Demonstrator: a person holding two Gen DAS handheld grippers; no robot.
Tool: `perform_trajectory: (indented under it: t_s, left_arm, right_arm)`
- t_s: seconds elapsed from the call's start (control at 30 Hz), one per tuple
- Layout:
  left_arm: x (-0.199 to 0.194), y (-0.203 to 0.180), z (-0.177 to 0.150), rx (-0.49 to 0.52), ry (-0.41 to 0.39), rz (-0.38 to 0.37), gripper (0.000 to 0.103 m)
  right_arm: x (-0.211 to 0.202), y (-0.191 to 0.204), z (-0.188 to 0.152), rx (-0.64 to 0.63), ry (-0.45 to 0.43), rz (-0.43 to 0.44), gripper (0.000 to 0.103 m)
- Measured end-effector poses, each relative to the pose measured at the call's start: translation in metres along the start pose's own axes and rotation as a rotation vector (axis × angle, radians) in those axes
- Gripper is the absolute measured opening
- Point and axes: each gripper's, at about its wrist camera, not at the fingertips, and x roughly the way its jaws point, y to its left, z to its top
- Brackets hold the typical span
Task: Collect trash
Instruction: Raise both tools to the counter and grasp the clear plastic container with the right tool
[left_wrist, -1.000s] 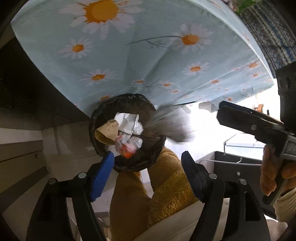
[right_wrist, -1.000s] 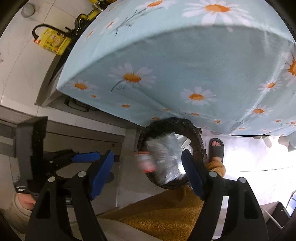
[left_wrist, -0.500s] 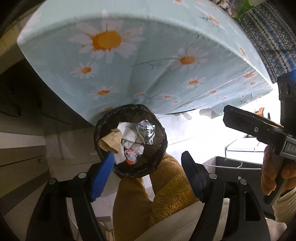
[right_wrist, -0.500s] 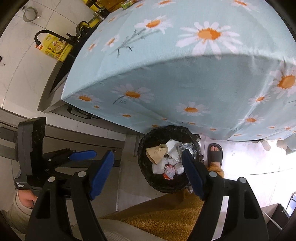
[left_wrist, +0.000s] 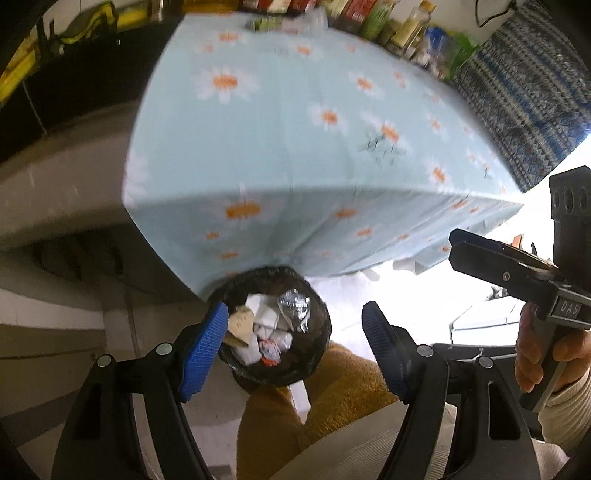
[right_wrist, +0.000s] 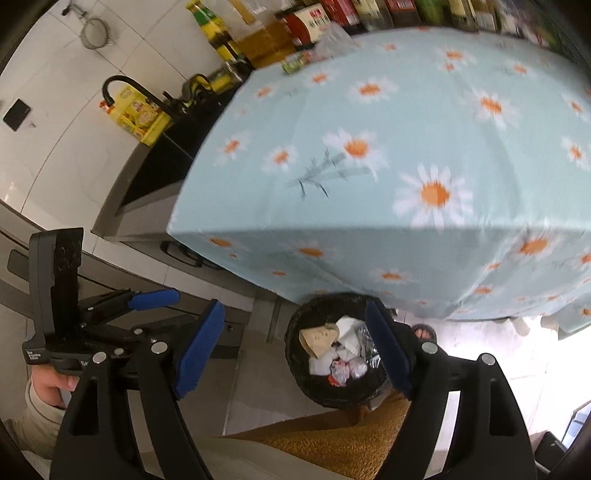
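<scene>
A black bin (left_wrist: 317, 332) (right_wrist: 295, 354) stands on the floor at the table's edge. It holds crumpled white paper (left_wrist: 264, 315) (right_wrist: 349, 332), a brown paper scrap (left_wrist: 240, 323) (right_wrist: 319, 338), a silver foil wrapper (left_wrist: 293, 306) and a red-and-white wrapper (left_wrist: 269, 350) (right_wrist: 338, 373). My left gripper (left_wrist: 295, 350) is open and empty, high above the bin. My right gripper (right_wrist: 295, 350) is open and empty, also above the bin; it also shows in the left wrist view (left_wrist: 498, 266). Small trash (right_wrist: 295, 62) lies at the table's far edge, blurred.
The table carries a light-blue daisy cloth (left_wrist: 295, 147) (right_wrist: 369, 166). Bottles and jars (right_wrist: 295, 26) line its far side. A counter with a black faucet (right_wrist: 122, 85) and yellow package (right_wrist: 140, 114) is to the left. My orange-trousered leg (left_wrist: 332, 406) is beside the bin.
The silver wrapper fell from my right gripper into the bin. Both grippers then rose and tilted up, bringing the table top and bottles into view.
</scene>
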Motion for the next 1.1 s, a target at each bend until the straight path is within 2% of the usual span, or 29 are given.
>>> perform_trajectory:
  t_s: [0.4,0.43,0.47,0.5,0.6,0.63,0.67,1.0,1.07,1.1]
  left_arm:
    - [-0.054,-0.003,0.046,0.051,-0.137,0.012,0.073]
    - [-0.055,-0.002,0.050,0.049,-0.144,0.013,0.073]
    - [-0.057,-0.001,0.056,0.045,-0.154,0.016,0.073]
    - [-0.059,-0.001,0.063,0.042,-0.163,0.022,0.073]
    - [-0.061,0.001,0.082,0.025,-0.180,0.044,0.074]
    - [-0.061,0.000,0.085,0.020,-0.184,0.051,0.083]
    - [-0.062,0.001,0.092,0.009,-0.198,0.065,0.086]
    - [-0.057,0.002,0.162,-0.061,-0.238,0.146,0.087]
    - [-0.053,-0.002,0.176,-0.069,-0.240,0.167,0.096]
    - [-0.051,-0.005,0.182,-0.074,-0.244,0.178,0.096]
  right_arm:
    - [-0.045,0.012,0.052,-0.091,-0.122,-0.040,0.081]
    - [-0.048,0.013,0.059,-0.109,-0.130,-0.041,0.082]
    - [-0.049,0.014,0.064,-0.121,-0.135,-0.040,0.092]
    - [-0.051,0.014,0.071,-0.135,-0.148,-0.035,0.095]
    - [-0.054,0.014,0.095,-0.184,-0.163,-0.037,0.097]
    - [-0.053,0.012,0.107,-0.208,-0.167,-0.040,0.097]
    - [-0.053,0.010,0.115,-0.220,-0.171,-0.040,0.097]
    - [-0.041,-0.023,0.225,-0.371,-0.178,0.013,0.098]
    - [-0.036,-0.029,0.245,-0.393,-0.164,0.034,0.098]
    - [-0.033,-0.032,0.254,-0.405,-0.158,0.045,0.098]
